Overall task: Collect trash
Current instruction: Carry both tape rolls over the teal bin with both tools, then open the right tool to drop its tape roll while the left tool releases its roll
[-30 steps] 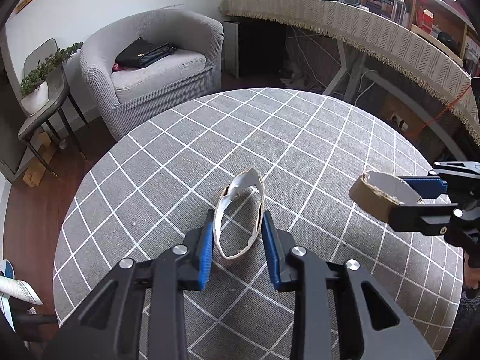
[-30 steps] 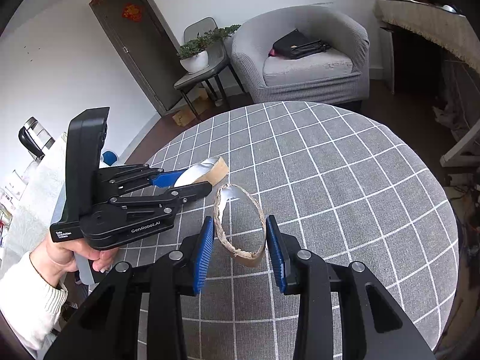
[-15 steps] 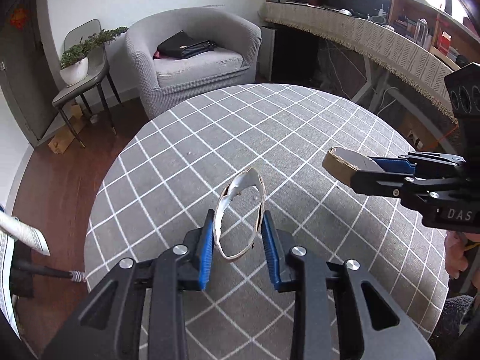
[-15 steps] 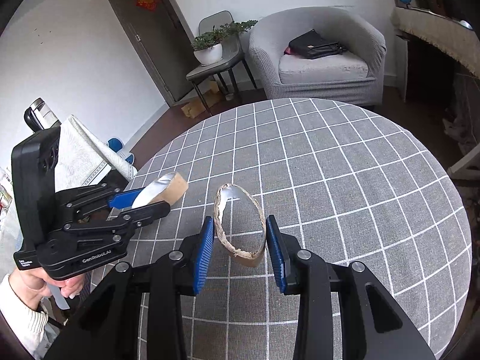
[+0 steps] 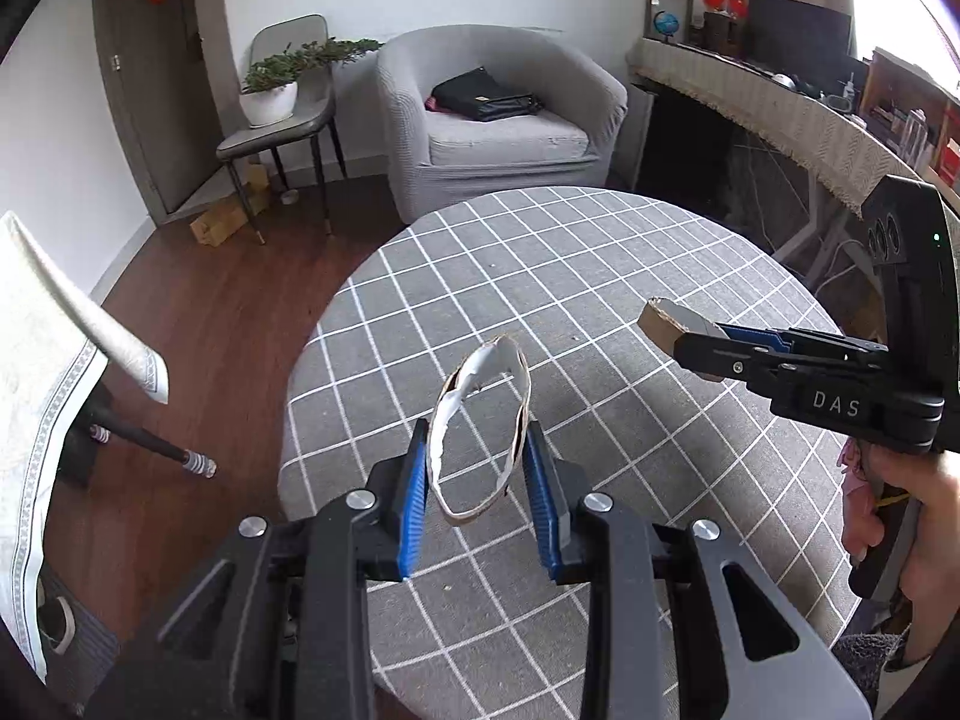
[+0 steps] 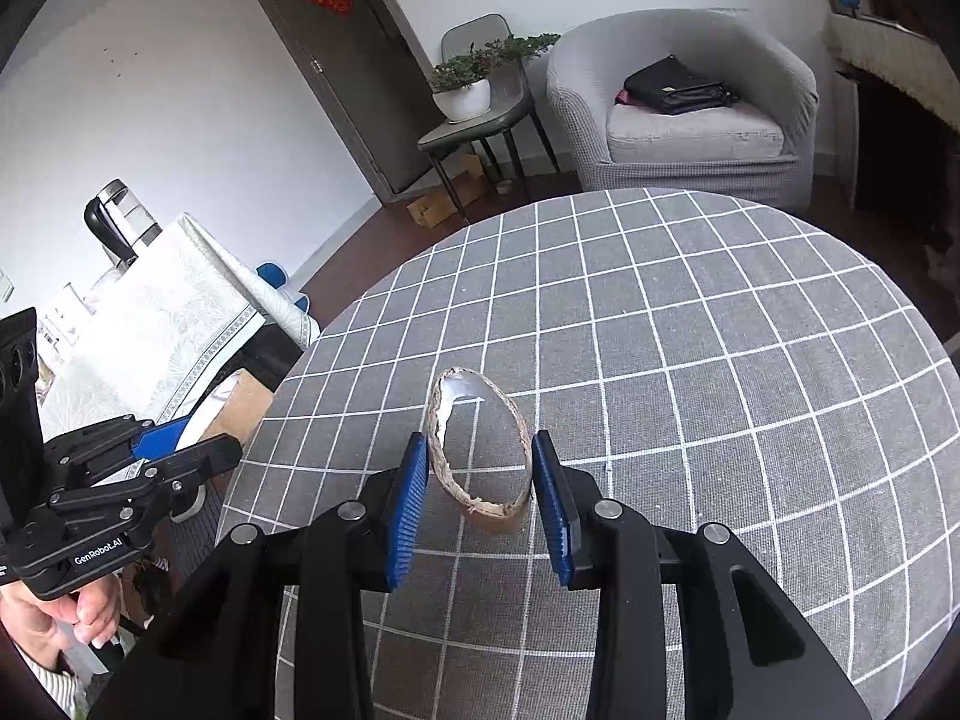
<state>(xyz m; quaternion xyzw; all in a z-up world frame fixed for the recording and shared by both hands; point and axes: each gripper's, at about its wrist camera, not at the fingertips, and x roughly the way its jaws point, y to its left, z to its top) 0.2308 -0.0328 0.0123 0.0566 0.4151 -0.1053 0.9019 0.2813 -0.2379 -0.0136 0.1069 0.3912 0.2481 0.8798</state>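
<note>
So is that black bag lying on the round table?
No, the black bag lies on the seat of the grey armchair beyond the round table.

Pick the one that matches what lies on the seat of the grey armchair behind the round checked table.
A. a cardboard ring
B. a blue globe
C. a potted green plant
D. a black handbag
D: a black handbag lies on the seat cushion of the grey armchair; the potted green plant stands on the separate grey chair beside it.
</note>
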